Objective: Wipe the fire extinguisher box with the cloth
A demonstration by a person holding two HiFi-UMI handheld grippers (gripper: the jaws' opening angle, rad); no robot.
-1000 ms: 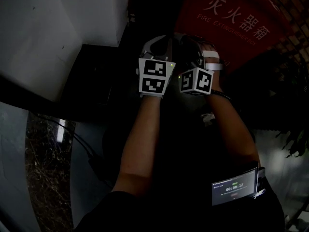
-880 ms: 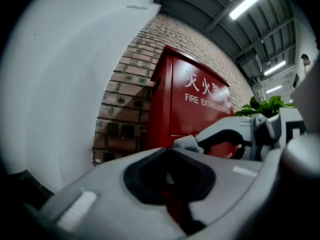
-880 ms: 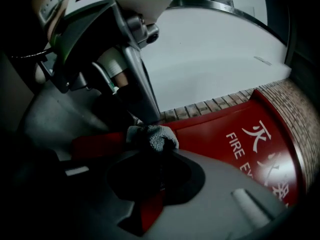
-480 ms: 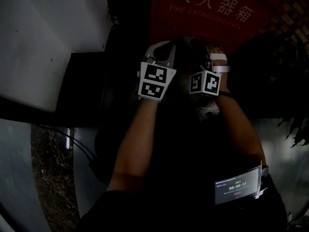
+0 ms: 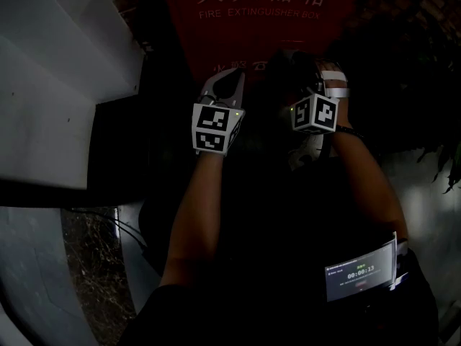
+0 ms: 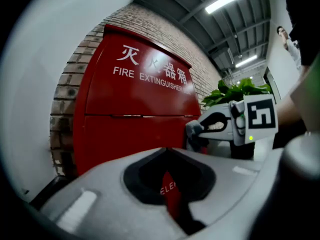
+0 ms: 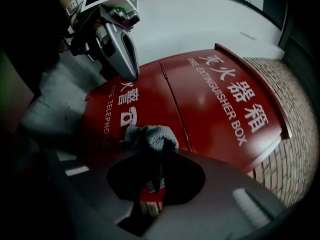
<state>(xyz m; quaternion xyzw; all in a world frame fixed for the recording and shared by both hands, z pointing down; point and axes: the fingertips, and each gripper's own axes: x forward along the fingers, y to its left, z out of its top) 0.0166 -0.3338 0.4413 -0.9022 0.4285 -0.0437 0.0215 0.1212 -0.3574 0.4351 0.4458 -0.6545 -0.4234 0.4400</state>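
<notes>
The red fire extinguisher box (image 5: 252,20) with white lettering fills the top of the head view. It stands close in front in the left gripper view (image 6: 135,114) and spreads under the jaws in the right gripper view (image 7: 210,99). My right gripper (image 7: 159,151) is shut on a grey cloth (image 7: 150,135), which bunches out past the jaw tips just off the box's front. From the left gripper view the cloth (image 6: 194,132) shows at the right gripper's (image 6: 200,130) tip. My left gripper (image 6: 167,151) is shut and empty, and it hangs beside the right one (image 5: 288,67) before the box.
A white pillar (image 5: 57,85) stands at the left and a brick wall (image 6: 65,99) runs behind the box. A green plant (image 6: 235,91) is to the box's right. A black cable (image 5: 119,225) lies on the floor. A small display (image 5: 360,276) is strapped to the right forearm.
Both grippers have risen toward the box's front and spread a little apart. The box now fills more of the head view's top. The cloth stays in the right gripper.
</notes>
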